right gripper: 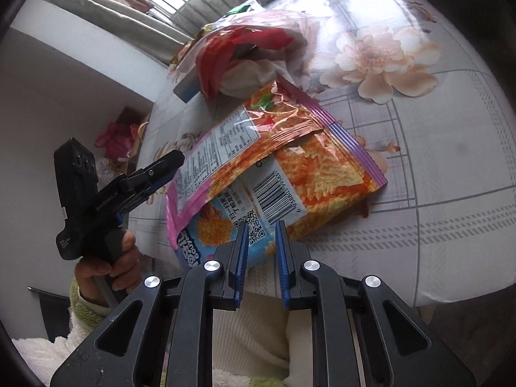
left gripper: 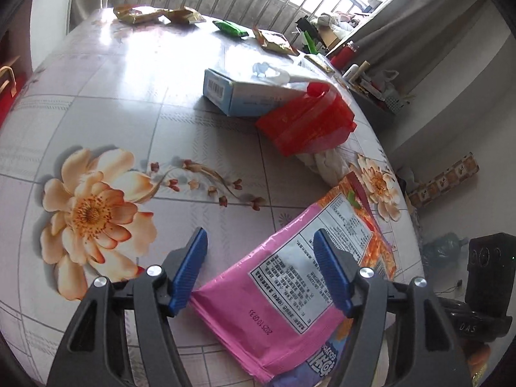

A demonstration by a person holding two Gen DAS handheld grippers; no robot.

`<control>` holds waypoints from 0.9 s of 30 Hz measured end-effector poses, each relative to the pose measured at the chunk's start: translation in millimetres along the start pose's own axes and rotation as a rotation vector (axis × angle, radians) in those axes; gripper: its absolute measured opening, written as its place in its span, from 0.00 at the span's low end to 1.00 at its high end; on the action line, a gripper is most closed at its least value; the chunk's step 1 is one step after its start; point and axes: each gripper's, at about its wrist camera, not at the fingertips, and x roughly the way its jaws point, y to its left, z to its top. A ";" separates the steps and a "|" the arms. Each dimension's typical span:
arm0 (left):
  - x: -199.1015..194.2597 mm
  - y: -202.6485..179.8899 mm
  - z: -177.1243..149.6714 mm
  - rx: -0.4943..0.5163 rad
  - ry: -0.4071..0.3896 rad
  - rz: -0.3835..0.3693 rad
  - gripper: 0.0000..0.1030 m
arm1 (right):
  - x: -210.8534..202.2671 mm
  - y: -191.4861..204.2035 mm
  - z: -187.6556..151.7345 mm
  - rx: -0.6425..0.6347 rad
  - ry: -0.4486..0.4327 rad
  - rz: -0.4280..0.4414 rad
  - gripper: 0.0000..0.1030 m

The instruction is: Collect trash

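Pink and orange foil marks the thing that matters: a large noodle wrapper [left gripper: 309, 277] lying flat at the near edge of the table [left gripper: 106, 103], its near end sticking out past that edge toward the person. Its long axis runs from this overhanging end away across the floral tablecloth, toward the red plastic bag [left gripper: 306, 122] and the blue-and-white box [left gripper: 232, 92] further in. Both tools approach it from the near end. The left gripper [left gripper: 259, 243] hangs above the pink back panel with its jaws spread wide, one blue pad on each side of the printed label and neither visibly pressing, so it holds nothing. The right gripper [right gripper: 261, 237] is nearly clenched, its blue pads a narrow slit apart, and the wrapper's [right gripper: 274, 174] overhanging blue corner by the barcode sits right at the tips; whether the foil is actually pinched between them I cannot tell, as the tips cover that spot. Judging from this, the right hand is the nearer one to a grasp at the overhanging edge. More trash, some crumpled wrappers [left gripper: 154, 14] and a green packet [left gripper: 230, 28], waits well apart at the table's far edge.
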 end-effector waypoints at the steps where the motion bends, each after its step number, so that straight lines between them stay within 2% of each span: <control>1: -0.7 -2.7 -2.6 0.010 0.021 -0.014 0.62 | 0.5 -2.1 -0.6 0.008 0.001 0.002 0.14; 8: -16.7 -20.2 -36.7 0.020 0.157 -0.175 0.62 | -8.8 -23.7 3.5 0.057 -0.023 -0.020 0.14; 11: -18.0 -21.7 -51.2 -0.047 0.239 -0.324 0.62 | -10.4 -32.5 3.8 0.076 -0.029 -0.029 0.12; 14: -16.2 -16.5 -56.3 -0.116 0.246 -0.379 0.61 | -9.2 -35.4 4.1 0.077 -0.033 -0.023 0.10; 20: 1.4 -0.7 -50.8 -0.294 0.274 -0.531 0.48 | -8.8 -35.6 2.9 0.064 -0.042 -0.024 0.08; 23: 7.6 -1.8 -46.7 -0.304 0.277 -0.534 0.38 | -10.3 -38.1 2.1 0.066 -0.044 -0.017 0.06; 25: 12.0 -6.2 -43.5 -0.286 0.281 -0.501 0.29 | -11.9 -40.5 1.2 0.073 -0.044 -0.009 0.05; 27: 14.9 -13.5 -41.4 -0.243 0.284 -0.448 0.24 | -13.0 -42.1 1.1 0.080 -0.043 -0.002 0.05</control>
